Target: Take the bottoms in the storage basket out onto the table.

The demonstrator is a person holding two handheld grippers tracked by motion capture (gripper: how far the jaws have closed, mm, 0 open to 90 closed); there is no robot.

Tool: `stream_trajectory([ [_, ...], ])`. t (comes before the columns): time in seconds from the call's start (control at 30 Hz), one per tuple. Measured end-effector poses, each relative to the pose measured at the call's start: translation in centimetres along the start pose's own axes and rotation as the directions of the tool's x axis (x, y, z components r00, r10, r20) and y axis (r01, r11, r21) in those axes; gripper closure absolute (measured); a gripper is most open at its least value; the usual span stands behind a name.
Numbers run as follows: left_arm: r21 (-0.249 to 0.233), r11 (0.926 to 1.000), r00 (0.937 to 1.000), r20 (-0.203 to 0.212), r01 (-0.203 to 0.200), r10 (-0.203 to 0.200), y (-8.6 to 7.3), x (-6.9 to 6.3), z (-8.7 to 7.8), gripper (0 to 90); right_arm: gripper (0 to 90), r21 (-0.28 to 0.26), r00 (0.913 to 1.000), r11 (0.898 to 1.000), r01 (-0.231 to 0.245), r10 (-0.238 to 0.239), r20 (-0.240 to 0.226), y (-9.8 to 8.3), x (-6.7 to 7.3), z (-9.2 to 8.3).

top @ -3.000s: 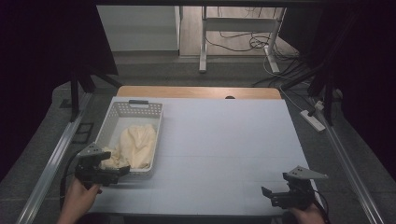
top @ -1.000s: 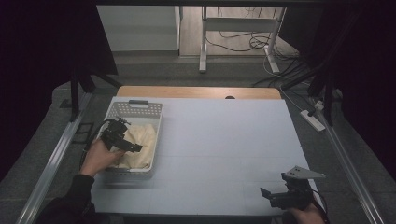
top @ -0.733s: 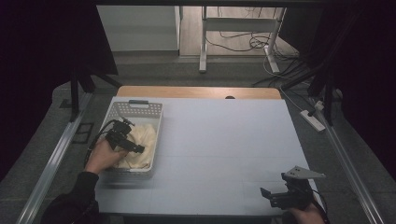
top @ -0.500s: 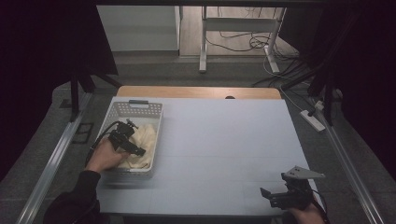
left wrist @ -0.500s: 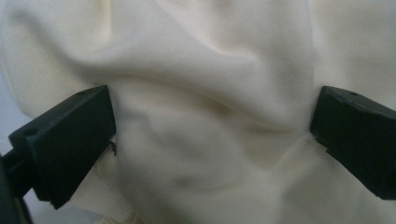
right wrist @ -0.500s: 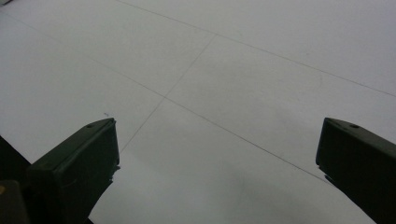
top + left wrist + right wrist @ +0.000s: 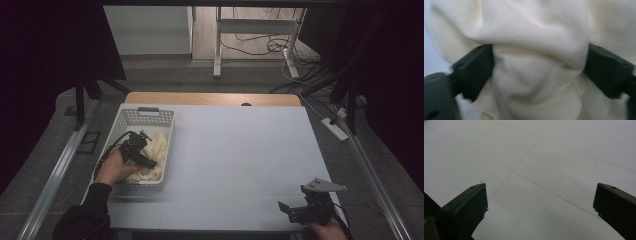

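1. At about nine o'clock on the pale table (image 7: pixel 240 165) stands a white perforated basket (image 7: pixel 131 120), its long side running from near to far, its far rim carrying a dark handle.
2. Inside the basket lies a cream cloth (image 7: pixel 159 145), bunched and folded, filling most of the basket floor.
3. The person's left hand (image 7: pixel 114 167) reaches in over the basket's near left rim at about seven o'clock, holding the left gripper (image 7: pixel 147 162), which points toward four o'clock and dips into the cloth.
4. In the left gripper view the left gripper (image 7: pixel 537 72) has its two black jaws set fairly wide, one on each side of a thick fold of the cream cloth (image 7: pixel 536 50); the fabric bulges between and over them and touches both. Whether they press it firmly I cannot tell.
5. The middle of the table is bare, crossed by faint seam lines.
6. At about five o'clock, near the table's near edge, the right gripper (image 7: pixel 286 209) rests low in the person's right hand (image 7: pixel 325 231), its grey three-cornered plate on top, pointing toward nine o'clock.
7. In the right gripper view the right gripper (image 7: pixel 540 202) has its jaws spread wide with bare table (image 7: pixel 549 157) between them, gripping nothing.
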State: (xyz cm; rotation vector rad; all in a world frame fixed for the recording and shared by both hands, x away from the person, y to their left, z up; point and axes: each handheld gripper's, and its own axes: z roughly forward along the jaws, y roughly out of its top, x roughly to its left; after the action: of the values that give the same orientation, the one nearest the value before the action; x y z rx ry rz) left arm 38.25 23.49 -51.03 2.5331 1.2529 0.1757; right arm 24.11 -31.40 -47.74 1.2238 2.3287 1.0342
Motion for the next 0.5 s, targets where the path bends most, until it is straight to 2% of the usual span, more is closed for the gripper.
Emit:
stream_trajectory([
  [0.1,-0.032,0.9991,0.9997,0.002,-0.026,0.026,-0.3,-0.2,-0.3,29.8,0.0,-0.002,1.0000,1.000,-0.003,0.003,-0.002,0.0,0.0,0.0],
  [0.27,-0.024,0.9993,0.9995,-0.014,-0.029,0.029,0.0,-0.5,-0.6,55.6,0.0,0.002,1.0000,1.000,-0.002,0.002,-0.001,0.0,0.0,0.0],
  [0.37,-0.017,0.9996,0.9996,-0.015,-0.023,0.023,0.2,-0.5,-0.8,63.8,0.0,0.002,1.0000,1.000,-0.002,0.002,-0.002,0.0,0.0,0.0],
  [0.5,-0.037,0.9993,1.0000,-0.001,-0.007,0.007,0.2,-0.2,-1.2,70.5,0.0,0.001,1.0000,1.000,-0.005,0.005,-0.004,0.0,-0.1,0.0],
])
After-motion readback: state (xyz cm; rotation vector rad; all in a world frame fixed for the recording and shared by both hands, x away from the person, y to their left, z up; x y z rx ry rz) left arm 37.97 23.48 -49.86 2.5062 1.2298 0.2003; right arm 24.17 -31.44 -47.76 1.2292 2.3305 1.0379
